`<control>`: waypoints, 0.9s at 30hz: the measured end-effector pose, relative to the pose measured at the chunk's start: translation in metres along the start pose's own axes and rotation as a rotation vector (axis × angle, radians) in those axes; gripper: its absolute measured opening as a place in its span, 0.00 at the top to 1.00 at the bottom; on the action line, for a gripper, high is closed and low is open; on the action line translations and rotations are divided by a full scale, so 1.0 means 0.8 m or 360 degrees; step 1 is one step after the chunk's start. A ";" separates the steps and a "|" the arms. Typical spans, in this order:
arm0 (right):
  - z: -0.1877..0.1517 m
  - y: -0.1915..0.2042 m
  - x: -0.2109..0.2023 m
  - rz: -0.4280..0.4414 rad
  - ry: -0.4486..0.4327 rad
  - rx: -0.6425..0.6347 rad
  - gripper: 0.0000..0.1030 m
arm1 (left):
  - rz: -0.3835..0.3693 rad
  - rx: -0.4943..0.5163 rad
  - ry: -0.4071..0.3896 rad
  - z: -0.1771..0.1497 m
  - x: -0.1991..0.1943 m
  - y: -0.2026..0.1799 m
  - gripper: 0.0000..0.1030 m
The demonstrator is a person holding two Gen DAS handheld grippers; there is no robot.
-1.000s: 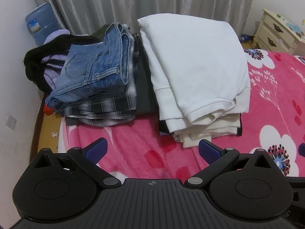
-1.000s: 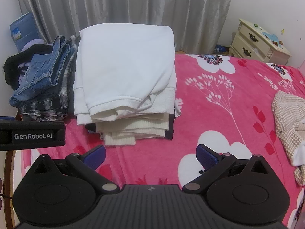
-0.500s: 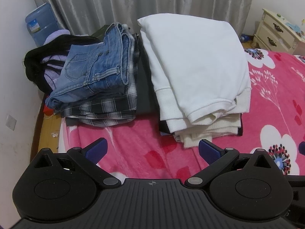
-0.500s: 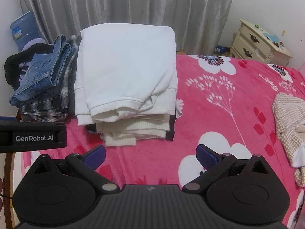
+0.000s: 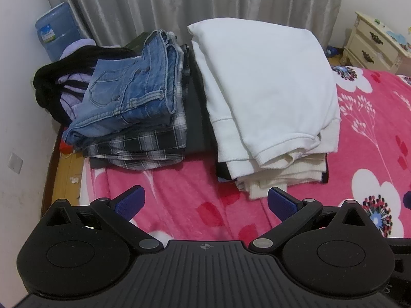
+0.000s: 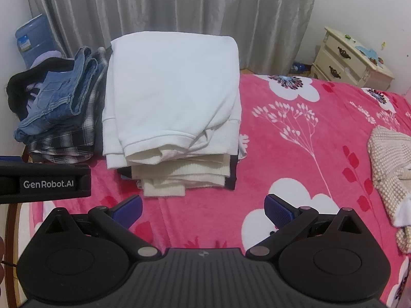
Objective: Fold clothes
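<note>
**Both grippers spread wide and empty above the pink blanket, folded stacks ahead**

Left wrist view: the left gripper (image 5: 206, 202) hovers low over the pink floral fleece blanket (image 5: 185, 195), its two blue-padded fingers (image 5: 129, 201) splayed far apart with nothing between them. Straight ahead, beyond the right-hand finger, stands a pile of folded cream and white knitwear topped by a folded white sweatshirt (image 5: 267, 87), the pile's near edge just past the fingertip. To the left of it, touching or nearly so, lies a second pile: folded blue denim jeans (image 5: 131, 95) on top of a black-and-white plaid shirt (image 5: 143, 146) and a dark grey garment. Behind the jeans a black and lilac heap of clothes (image 5: 64, 77) slumps against the wall, with a blue water-cooler bottle (image 5: 55, 34) in the corner before the grey pleated curtain (image 5: 195, 0). A cream bedside cabinet with dark handles (image 5: 375, 43) stands far right.

Right wrist view: the right gripper (image 6: 203, 209) is held level over the same blanket (image 6: 282, 133), blue pads (image 6: 278, 210) equally far apart and empty. The white sweatshirt (image 6: 172, 89) and its pile sit dead ahead, centred between the fingers but clear of them; the jeans (image 6: 56, 97) lie off to the left. This view alone shows an unfolded beige waffle-knit garment (image 6: 390, 164) crumpled at the right edge of the bed, well apart from the stacks, and the black body of the left gripper (image 6: 43, 182), lettered "GenRobot.AI", just to the left. The cabinet (image 6: 352, 59) appears here too.
</note>
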State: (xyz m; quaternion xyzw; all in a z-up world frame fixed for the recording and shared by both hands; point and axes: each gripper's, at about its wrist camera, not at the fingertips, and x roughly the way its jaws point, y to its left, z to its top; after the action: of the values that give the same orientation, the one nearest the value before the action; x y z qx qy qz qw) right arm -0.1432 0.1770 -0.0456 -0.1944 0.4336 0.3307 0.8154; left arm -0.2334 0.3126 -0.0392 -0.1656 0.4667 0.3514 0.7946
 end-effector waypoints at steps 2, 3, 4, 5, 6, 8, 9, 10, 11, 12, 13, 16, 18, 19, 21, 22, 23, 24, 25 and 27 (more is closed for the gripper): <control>0.001 0.000 0.000 0.0000 -0.0001 0.0000 0.00 | -0.0001 -0.0001 -0.0001 0.000 0.000 0.000 0.00; 0.001 0.001 -0.001 0.0000 -0.0002 0.0000 0.00 | -0.0002 0.0000 -0.0001 0.000 0.000 0.000 0.00; 0.001 0.001 -0.001 0.0000 -0.0002 -0.0002 0.00 | -0.0002 0.0000 -0.0001 0.000 0.000 0.000 0.00; 0.001 0.002 -0.002 0.0000 -0.0003 -0.0005 0.00 | -0.0003 0.0000 -0.0002 0.000 -0.001 0.000 0.00; 0.001 0.002 -0.002 0.0000 -0.0003 -0.0006 0.00 | -0.0003 -0.0002 -0.0001 0.000 -0.001 0.001 0.00; 0.001 0.003 -0.003 -0.0001 -0.0002 -0.0006 0.00 | -0.0004 -0.0007 0.0001 0.000 -0.001 0.001 0.00; 0.001 0.003 -0.003 -0.0001 -0.0002 -0.0007 0.00 | -0.0005 -0.0008 0.0001 0.000 -0.001 0.002 0.00; 0.001 0.004 -0.003 -0.0002 -0.0003 -0.0009 0.00 | -0.0005 -0.0007 0.0001 0.000 -0.001 0.002 0.00; 0.001 0.004 -0.003 -0.0003 -0.0003 -0.0010 0.00 | -0.0005 -0.0008 0.0000 0.000 -0.001 0.002 0.00; 0.001 0.004 -0.004 -0.0003 -0.0004 -0.0010 0.00 | -0.0005 -0.0009 0.0000 0.000 -0.002 0.002 0.00; 0.001 0.005 -0.004 -0.0003 -0.0003 -0.0011 0.00 | -0.0005 -0.0010 -0.0001 0.000 -0.002 0.003 0.00; 0.002 0.006 -0.004 -0.0006 -0.0003 -0.0016 0.00 | -0.0008 -0.0013 -0.0002 0.001 -0.002 0.004 0.00; 0.002 0.007 -0.004 -0.0008 -0.0001 -0.0017 0.00 | -0.0009 -0.0016 -0.0002 0.001 -0.003 0.005 0.00; 0.002 0.007 -0.003 -0.0010 0.0000 -0.0016 0.00 | -0.0010 -0.0017 -0.0003 0.001 -0.003 0.005 0.00; 0.002 0.008 -0.003 -0.0011 0.0003 -0.0016 0.00 | -0.0011 -0.0016 -0.0002 0.001 -0.002 0.005 0.00; 0.001 0.009 -0.003 -0.0011 0.0004 -0.0016 0.00 | -0.0012 -0.0015 -0.0002 0.001 -0.002 0.006 0.00; 0.001 0.009 -0.003 -0.0011 0.0005 -0.0017 0.00 | -0.0011 -0.0016 -0.0001 0.001 -0.002 0.006 0.00; 0.001 0.010 -0.003 -0.0011 0.0006 -0.0017 0.00 | -0.0010 -0.0017 -0.0002 0.001 -0.003 0.006 0.00; 0.001 0.010 -0.003 -0.0011 0.0006 -0.0017 0.00 | -0.0009 -0.0017 -0.0003 0.001 -0.003 0.006 0.00; 0.001 0.010 -0.004 -0.0010 0.0005 -0.0017 0.00 | -0.0010 -0.0018 -0.0007 0.002 -0.004 0.006 0.00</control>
State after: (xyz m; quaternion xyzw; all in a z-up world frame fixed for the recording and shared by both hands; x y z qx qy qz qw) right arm -0.1499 0.1820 -0.0429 -0.2006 0.4325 0.3302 0.8147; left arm -0.2367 0.3158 -0.0355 -0.1705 0.4625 0.3519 0.7957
